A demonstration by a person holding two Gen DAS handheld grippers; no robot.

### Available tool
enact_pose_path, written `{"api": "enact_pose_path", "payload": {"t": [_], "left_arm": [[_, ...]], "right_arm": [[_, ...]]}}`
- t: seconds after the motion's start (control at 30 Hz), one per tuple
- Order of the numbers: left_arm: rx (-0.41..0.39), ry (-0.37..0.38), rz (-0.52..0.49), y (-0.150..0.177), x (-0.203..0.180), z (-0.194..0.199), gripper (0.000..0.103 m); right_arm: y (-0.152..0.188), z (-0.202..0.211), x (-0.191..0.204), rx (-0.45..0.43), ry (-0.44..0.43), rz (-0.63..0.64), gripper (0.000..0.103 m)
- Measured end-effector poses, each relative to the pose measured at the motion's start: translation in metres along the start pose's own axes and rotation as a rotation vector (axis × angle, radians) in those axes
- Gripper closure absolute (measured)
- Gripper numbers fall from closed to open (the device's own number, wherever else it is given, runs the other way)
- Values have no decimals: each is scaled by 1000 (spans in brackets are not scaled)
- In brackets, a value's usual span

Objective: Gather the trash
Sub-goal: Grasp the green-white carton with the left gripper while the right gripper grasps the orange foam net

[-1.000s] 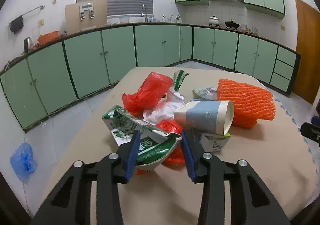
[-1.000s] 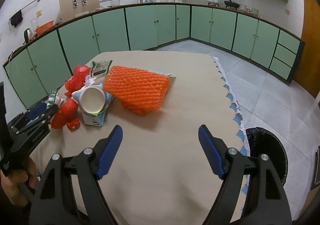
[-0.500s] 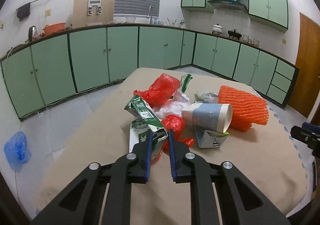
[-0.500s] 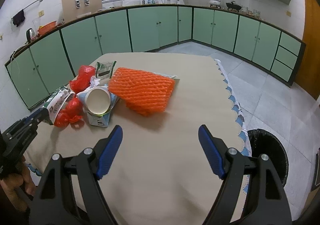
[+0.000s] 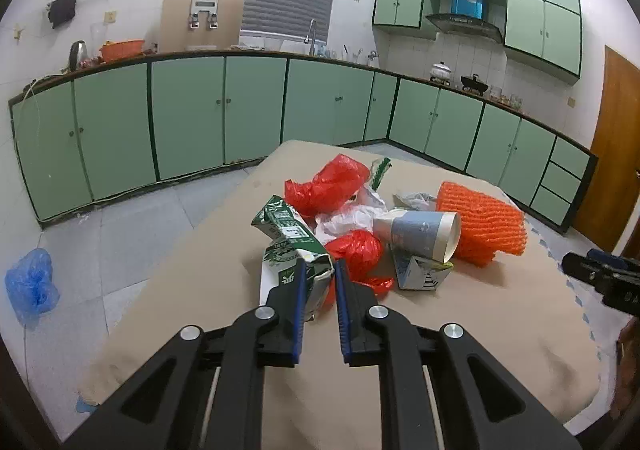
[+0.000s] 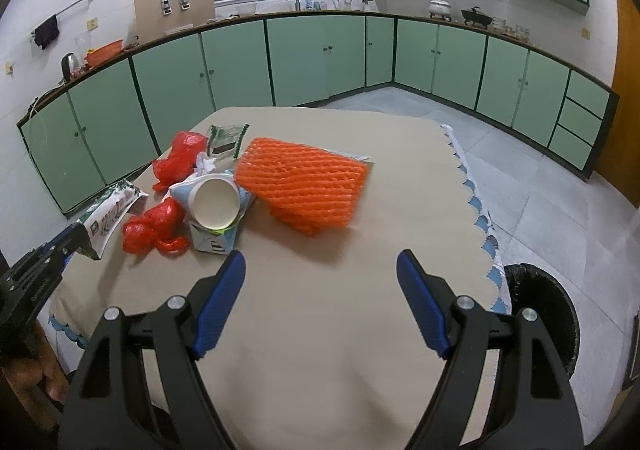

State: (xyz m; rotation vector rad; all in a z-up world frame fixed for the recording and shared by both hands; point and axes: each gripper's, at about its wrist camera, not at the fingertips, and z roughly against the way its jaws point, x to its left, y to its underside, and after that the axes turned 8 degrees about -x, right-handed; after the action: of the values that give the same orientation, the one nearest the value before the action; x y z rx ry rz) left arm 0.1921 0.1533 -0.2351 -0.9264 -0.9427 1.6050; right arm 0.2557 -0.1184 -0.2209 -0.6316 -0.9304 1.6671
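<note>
Item in hand: green wrapper (image 5: 294, 246), pinched by left gripper (image 5: 319, 282) at the near left edge of the pile, apparently lifting off the table (image 6: 340, 330). Right gripper (image 6: 320, 290) spread wide, empty. Outstanding: cup (image 6: 214, 201), red bags (image 5: 328, 183), orange net (image 6: 300, 185), carton (image 5: 420, 276). Bin (image 6: 540, 314) (floor, right of the table) half cut off; contents unseen.

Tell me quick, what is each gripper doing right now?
Left gripper: just closed, shut on the green and white wrapper.
Right gripper: open, holding nothing.
</note>
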Motion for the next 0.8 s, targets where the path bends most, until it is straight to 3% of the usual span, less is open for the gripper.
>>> {"api": "enact_pose_path", "payload": {"t": [0.13, 0.5, 0.8], "left_arm": [[-25, 2, -18, -8, -3, 7, 89], [-78, 81, -63, -25, -24, -3, 89], [-100, 135, -94, -23, -51, -17, 89]], "right_arm": [[-5, -4, 8, 2, -33, 7, 27], [-19, -33, -4, -15, 0, 2, 27], [-16, -91, -17, 46, 14, -20, 28]]}}
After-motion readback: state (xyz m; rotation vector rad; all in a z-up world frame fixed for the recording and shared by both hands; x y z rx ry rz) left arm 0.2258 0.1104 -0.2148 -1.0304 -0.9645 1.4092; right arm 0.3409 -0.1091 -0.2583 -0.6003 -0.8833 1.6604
